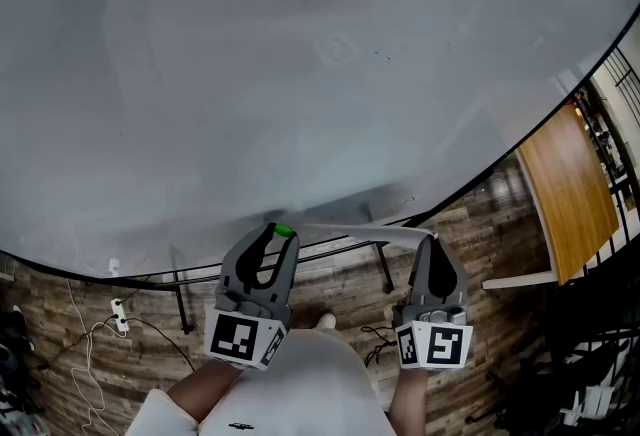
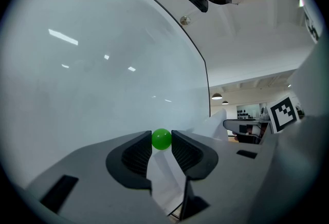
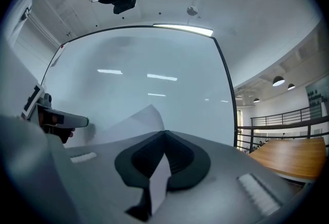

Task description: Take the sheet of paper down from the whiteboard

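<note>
A large whiteboard fills the head view. At its lower edge a white sheet of paper stretches between my two grippers. My left gripper is shut on a small green ball magnet. In the left gripper view the magnet sits pinched between the jaw tips, with the paper running right toward the other gripper. My right gripper is shut on the paper's right end. The right gripper view shows the sheet curling up from the closed jaws.
The whiteboard's black stand legs reach the wood floor just ahead of my feet. A power strip with cables lies at the left. A wooden tabletop and a railing stand at the right.
</note>
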{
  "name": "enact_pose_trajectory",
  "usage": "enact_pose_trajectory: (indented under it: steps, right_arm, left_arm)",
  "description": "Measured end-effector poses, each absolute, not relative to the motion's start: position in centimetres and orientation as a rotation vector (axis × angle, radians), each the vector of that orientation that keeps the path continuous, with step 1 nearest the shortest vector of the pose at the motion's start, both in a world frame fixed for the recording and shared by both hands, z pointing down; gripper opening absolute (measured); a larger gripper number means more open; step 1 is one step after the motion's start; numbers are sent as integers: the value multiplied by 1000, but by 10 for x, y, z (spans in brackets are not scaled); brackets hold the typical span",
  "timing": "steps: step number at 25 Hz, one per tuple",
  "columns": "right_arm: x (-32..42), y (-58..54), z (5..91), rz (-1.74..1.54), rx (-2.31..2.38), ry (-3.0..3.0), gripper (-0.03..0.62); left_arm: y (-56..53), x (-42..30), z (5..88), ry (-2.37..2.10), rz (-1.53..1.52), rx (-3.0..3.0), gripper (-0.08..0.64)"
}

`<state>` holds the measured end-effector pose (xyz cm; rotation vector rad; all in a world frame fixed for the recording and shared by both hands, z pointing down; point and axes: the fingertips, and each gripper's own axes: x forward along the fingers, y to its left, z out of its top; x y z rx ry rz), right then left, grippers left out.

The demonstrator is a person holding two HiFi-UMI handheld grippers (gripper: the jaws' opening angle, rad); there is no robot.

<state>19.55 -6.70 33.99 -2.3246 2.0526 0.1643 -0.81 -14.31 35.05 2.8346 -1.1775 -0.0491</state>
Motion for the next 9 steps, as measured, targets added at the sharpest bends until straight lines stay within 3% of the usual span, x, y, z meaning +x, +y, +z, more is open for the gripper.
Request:
enact_pose_trajectory:
  steps: [9]
  right_arm:
    - [191,-68,338,173,-2320,2064,10]
  left_arm:
    - [-137,-8,349,-1162,-52,2839,121]
